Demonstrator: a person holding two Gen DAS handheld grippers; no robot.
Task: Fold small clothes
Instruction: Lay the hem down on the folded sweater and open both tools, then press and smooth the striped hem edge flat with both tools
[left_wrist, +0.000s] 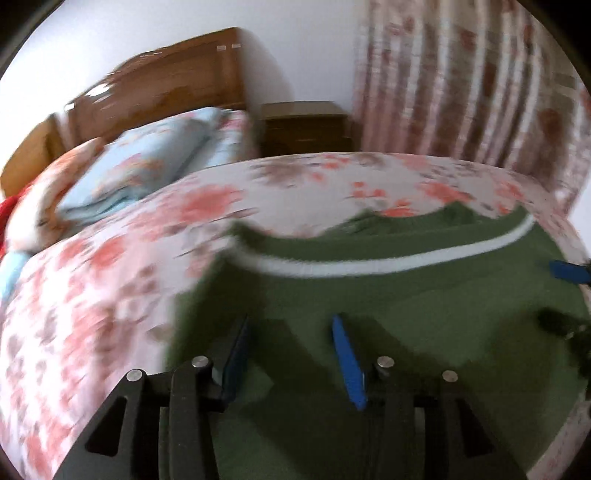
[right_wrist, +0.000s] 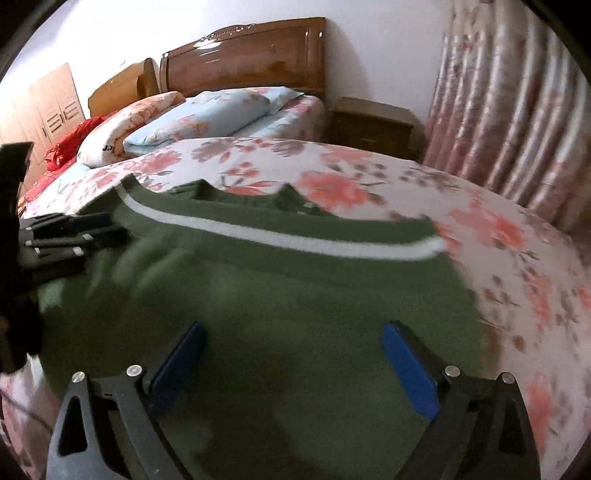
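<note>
Garment: dark green knit sweater with white chest stripe (right_wrist: 295, 295), flat on floral bedspread (right_wrist: 498, 258). Left tongs (left_wrist: 291, 332) and right tongs (right_wrist: 295, 336) over its lower part, both spread, nothing btwn pads.

A bed (right_wrist: 369, 177) covered by a white sheet with pink and brown flowers is seen in both views. At its head end, a light blue flowered pillow (right_wrist: 207, 114) is laid beside a pink flowered one (right_wrist: 125, 125), with red cloth (right_wrist: 62, 147) bunched at the far left corner. A glossy wooden headboard (right_wrist: 243, 55) is set against the white wall (right_wrist: 384, 51). A dark wooden nightstand (right_wrist: 369, 125) is placed just beside the bed's right edge, next to a flowered striped curtain (right_wrist: 517, 122). A wooden wardrobe (right_wrist: 48, 107) is visible at the left.
</note>
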